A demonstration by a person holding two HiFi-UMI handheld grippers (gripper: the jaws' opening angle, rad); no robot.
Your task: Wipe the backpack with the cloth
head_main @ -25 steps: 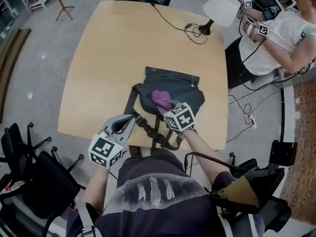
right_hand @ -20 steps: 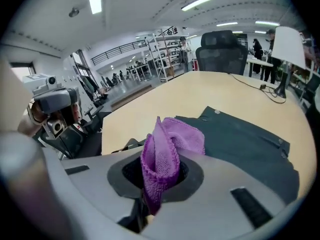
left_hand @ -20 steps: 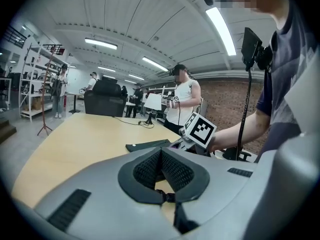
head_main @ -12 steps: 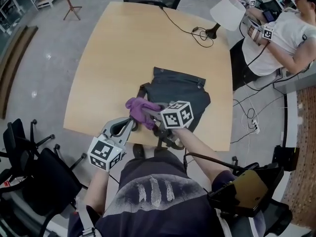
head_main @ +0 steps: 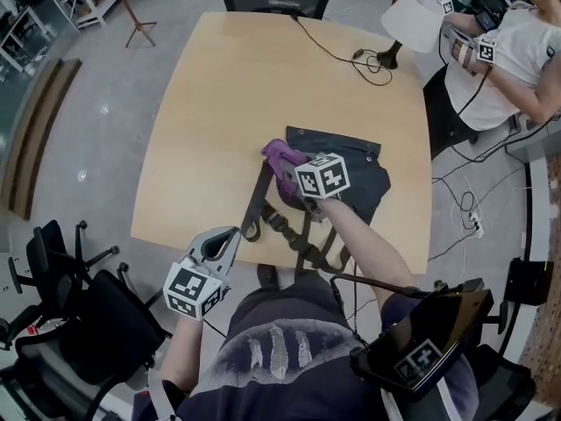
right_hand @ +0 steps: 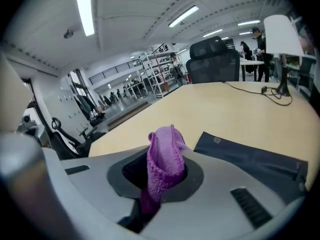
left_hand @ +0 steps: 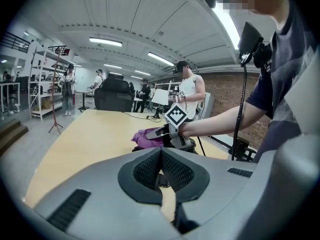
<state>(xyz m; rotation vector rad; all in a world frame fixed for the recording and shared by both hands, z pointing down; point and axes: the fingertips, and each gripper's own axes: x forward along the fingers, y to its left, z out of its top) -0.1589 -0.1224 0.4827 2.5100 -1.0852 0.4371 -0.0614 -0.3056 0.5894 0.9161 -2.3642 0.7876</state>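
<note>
Head view: dark grey backpack (head_main: 351, 169) lies flat on the wooden table (head_main: 219, 103), right of centre, with its straps (head_main: 294, 226) trailing to the near edge. Right gripper (head_main: 287, 163) is at the pack's far-left corner, clamped on the purple cloth (head_main: 277, 154). I can't tell from here whether the cloth touches the fabric. Left gripper (head_main: 232, 232) is at the table's near edge, left of the straps and apart from the pack. A white lamp (head_main: 412, 16) and a black cable (head_main: 351, 55) are at the far right corner, with another person (head_main: 504, 51) seated beyond them. Left gripper view: jaws are pressed together at the tips with nothing between them. The right gripper and the cloth show ahead, low over the tabletop. Right gripper view: jaws are closed on a bunched fold of the cloth, which sticks up between the pads. The pack's edge lies just to the right, with bare tabletop beyond it and an office chair (right_hand: 215, 59) at the far end.
</note>
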